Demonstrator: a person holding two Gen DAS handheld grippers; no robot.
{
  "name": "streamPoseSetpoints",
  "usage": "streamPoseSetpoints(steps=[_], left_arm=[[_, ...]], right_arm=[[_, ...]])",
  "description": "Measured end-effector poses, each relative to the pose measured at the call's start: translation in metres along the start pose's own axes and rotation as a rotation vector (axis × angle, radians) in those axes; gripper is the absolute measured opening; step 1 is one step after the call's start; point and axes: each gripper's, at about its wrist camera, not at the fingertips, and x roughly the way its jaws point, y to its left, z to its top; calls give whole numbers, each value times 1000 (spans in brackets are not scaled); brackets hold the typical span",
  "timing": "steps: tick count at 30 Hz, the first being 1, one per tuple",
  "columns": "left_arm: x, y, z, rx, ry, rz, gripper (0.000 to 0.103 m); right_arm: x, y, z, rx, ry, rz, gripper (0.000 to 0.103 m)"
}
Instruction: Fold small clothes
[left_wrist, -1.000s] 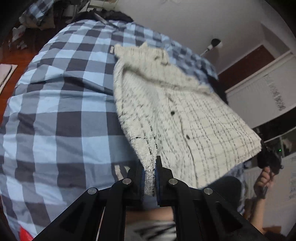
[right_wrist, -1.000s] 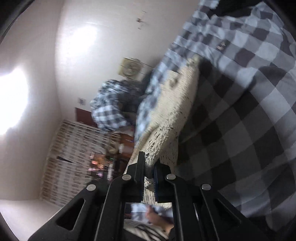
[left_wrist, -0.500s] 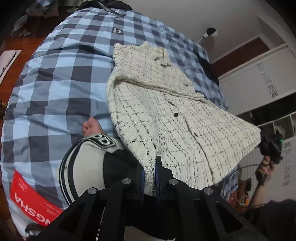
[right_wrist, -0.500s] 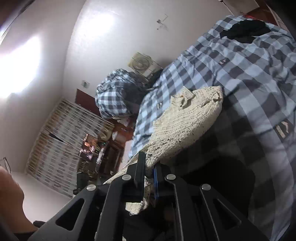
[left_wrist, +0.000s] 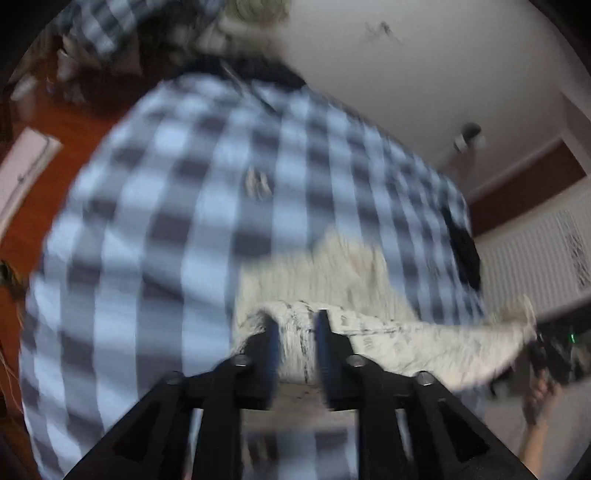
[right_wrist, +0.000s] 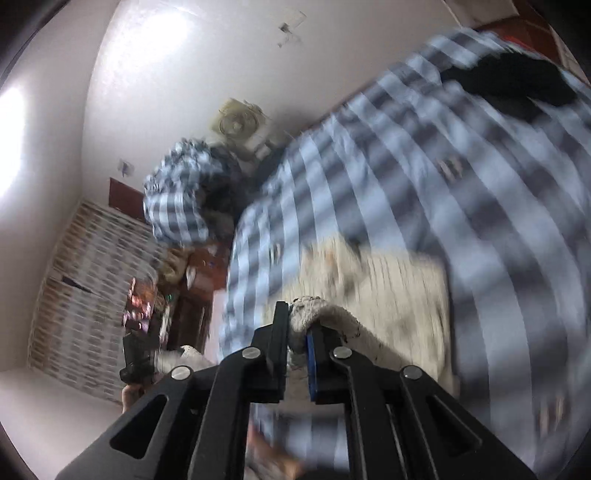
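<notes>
Over the bed (left_wrist: 155, 236) we've swung the cardigan (left_wrist: 332, 280) hem fwd: left gripper (left_wrist: 293, 332) jaws have just been opening, cloth between; right gripper (right_wrist: 295, 332) narrow, gripping its corner, so drop both corners level w/ the collar.

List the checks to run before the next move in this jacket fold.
1. Left hand-held gripper released: ok. Its jaws have just been opening, and the cream jacket hem lies loose between them.
2. Right hand-held gripper released: not ok. Its jaws have just been opening slightly, but fabric is pinched between them.
3. Jacket's far part lying on the checked bedspread: ok.
4. Fold edges aligned: cannot tell, too blurred.
5. Black garment clear of the jacket: ok, it lies apart at the far end.
</notes>
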Motion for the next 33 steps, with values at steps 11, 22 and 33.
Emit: streamPoseSetpoints(steps=[11,22,33], left_arm=[[107,-30,-75,463,-39,632,103],[218,-4,-187,539,214,470,103],[224,80,-158,404,223,765,103]], right_arm=[[57,-63,-74,145,-225,-352,99],[110,-153,-144,250,127,-711,99],[103,-208,-147,212,328,-1257,99]])
